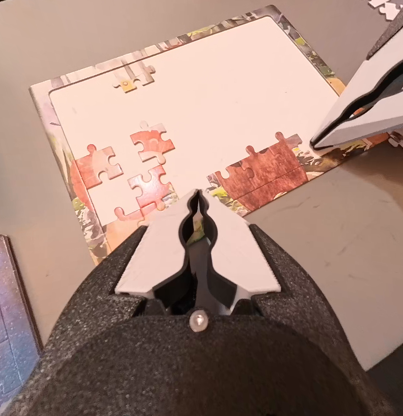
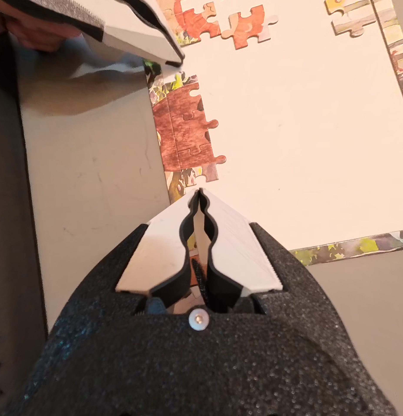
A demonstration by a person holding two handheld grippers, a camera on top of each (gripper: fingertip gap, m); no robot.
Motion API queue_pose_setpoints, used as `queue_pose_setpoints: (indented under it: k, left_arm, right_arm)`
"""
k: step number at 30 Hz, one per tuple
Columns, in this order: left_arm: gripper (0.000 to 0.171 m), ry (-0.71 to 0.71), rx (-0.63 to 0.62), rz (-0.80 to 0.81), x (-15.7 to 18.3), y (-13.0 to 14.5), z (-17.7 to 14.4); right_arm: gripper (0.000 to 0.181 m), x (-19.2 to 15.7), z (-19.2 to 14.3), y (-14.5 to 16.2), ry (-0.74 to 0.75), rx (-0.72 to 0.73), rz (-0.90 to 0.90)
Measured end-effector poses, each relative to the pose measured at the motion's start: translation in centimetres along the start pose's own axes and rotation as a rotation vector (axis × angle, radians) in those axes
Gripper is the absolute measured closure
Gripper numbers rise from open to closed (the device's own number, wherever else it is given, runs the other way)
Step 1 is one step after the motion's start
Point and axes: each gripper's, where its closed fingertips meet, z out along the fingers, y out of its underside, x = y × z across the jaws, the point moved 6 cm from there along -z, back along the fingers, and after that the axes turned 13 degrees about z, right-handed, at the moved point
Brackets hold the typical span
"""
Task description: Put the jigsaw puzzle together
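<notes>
Table (image 1: 331, 236), scuffed grey, bears puzzle tray (image 1: 196, 101) beneath both closed claws.

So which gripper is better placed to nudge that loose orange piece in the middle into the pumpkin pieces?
Probably left. The left gripper is shut, right beside the pumpkin pieces; the loose orange piece lies just beyond. The right gripper sits at the tray's far corner.

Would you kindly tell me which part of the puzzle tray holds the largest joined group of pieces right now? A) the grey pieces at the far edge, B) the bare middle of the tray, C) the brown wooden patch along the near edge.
C: the brown wooden patch joins several pieces against the puzzle tray border, while the grey pieces number only about two.
</notes>
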Motion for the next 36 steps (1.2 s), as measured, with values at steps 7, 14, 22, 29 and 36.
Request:
queue_pose_setpoints:
  k: [7, 14, 22, 29, 36]
  left_arm:
    - [0.171, 0.019, -0.008, 0.024, 0.43, -0.04, 0.2]
    - [0.171, 0.021, -0.008, 0.029, 0.49, -0.08, 0.23]
    - [0.171, 0.02, -0.008, 0.031, 0.5, -0.09, 0.24]
    - [0.171, 0.02, -0.008, 0.037, 0.54, -0.1, 0.24]
    - [0.171, 0.019, -0.007, 0.037, 0.54, -0.1, 0.22]
  right_arm:
    - [0.181, -0.05, -0.05, 0.05, 0.003, -0.004, -0.011]
    - [0.181, -0.02, -0.13, 0.2, -0.005, -0.013, -0.004]
    - [0.181, -0.04, -0.11, 0.17, -0.003, -0.015, -0.005]
    - [0.181, -0.05, -0.1, 0.16, -0.001, -0.016, -0.006]
    - [0.181, -0.03, -0.21, 0.0, 0.021, -0.009, -0.024]
